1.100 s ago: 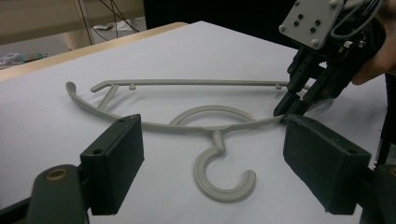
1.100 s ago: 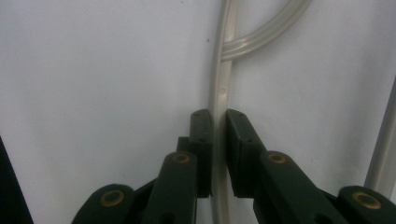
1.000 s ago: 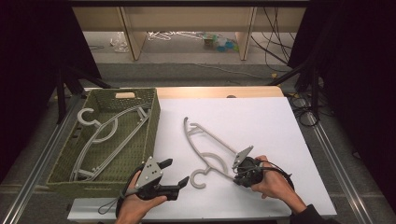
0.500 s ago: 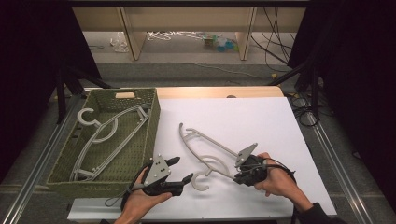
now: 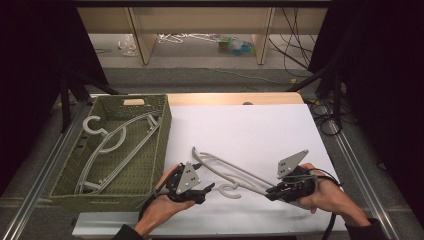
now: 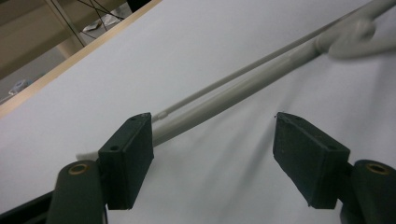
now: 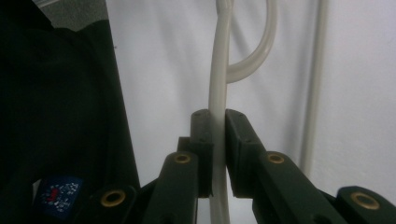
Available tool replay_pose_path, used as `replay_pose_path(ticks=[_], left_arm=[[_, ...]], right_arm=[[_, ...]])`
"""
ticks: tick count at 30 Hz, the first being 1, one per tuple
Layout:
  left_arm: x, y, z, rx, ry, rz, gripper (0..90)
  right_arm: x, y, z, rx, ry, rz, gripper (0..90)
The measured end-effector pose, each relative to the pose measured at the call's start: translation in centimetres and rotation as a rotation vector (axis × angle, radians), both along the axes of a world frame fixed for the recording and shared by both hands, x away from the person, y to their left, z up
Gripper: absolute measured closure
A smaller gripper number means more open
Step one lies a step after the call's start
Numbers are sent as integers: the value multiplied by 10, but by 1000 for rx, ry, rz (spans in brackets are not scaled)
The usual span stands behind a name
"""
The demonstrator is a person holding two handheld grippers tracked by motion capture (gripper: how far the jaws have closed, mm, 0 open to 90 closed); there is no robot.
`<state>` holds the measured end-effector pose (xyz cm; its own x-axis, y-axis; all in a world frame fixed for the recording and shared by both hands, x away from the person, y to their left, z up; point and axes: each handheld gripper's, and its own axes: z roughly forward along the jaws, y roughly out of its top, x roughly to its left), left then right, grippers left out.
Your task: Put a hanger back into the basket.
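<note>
A grey plastic hanger lies slantwise on the white table, its hook toward the front edge. My right gripper is shut on one arm of it near its right end; in the right gripper view the jaws pinch the grey bar, with the hook's curve beyond. My left gripper stands open just left of the hook. In the left gripper view the hanger's bars run past the left jaw, and nothing sits between the fingers.
A green woven basket stands at the table's left with another grey hanger lying inside it. The table's front edge runs just below both hands. Shelving and cables lie on the floor beyond the table.
The right gripper has drawn the hanger toward the right and front, so it lies flatter across the table. The left gripper has shifted right, closer to the hook.
</note>
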<state>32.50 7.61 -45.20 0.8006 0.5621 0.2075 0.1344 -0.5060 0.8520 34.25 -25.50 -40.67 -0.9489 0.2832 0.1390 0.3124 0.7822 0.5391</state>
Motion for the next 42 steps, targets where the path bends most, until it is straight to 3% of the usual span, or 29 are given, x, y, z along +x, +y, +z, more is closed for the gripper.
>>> replay_pose_path(ticks=[2,7,8,9,10,11,14,16,21,23,26,27,29,30,32,34,36,37,39,42], left_arm=[[0,-10,0,42,-41,-46,285],[1,-23,-1,92,-94,-91,287],[4,-27,-1,93,-106,-123,305],[4,-27,-1,93,-106,-123,320],[6,-28,0,107,-108,-143,320],[9,-31,-1,99,-107,-195,341],[13,-35,-2,125,-89,-239,343],[14,-40,-1,154,-114,-296,418],[12,-44,2,168,-105,-377,631],[11,-44,4,202,-118,-415,663],[10,-44,8,233,-144,-429,693],[8,-43,12,244,-152,-442,706],[8,-44,15,242,-158,-443,724],[6,-44,21,247,-163,-446,739],[5,-44,23,247,-161,-452,766],[3,-45,27,237,-138,-456,779],[2,-47,28,253,-132,-423,791],[4,-45,30,228,-86,-385,793],[6,-44,31,220,-77,-359,794],[13,-36,36,153,15,-249,793]], right_arm=[[-2,-5,4,20,-4,-5,825],[-5,-6,8,30,-4,21,826],[-5,-6,9,32,-4,27,826],[-5,-6,9,32,-4,27,826],[-6,-6,9,35,-9,35,826],[-7,-6,11,30,-12,43,826],[-7,-6,10,35,-14,53,826],[-7,-6,10,38,-12,70,826],[-6,-7,9,41,-15,76,825],[-7,-7,9,38,-23,91,825],[-6,-8,9,44,-28,104,824],[-4,-11,10,61,-52,112,810],[-4,-11,10,62,-55,112,802],[-2,-14,11,56,-83,93,777],[-1,-15,12,57,-97,80,767],[1,-17,14,60,-136,52,718],[3,-19,17,75,-171,-4,647],[4,-21,22,76,-205,-78,572],[4,-22,26,101,-246,-122,521],[5,-23,34,132,-282,-179,468]])
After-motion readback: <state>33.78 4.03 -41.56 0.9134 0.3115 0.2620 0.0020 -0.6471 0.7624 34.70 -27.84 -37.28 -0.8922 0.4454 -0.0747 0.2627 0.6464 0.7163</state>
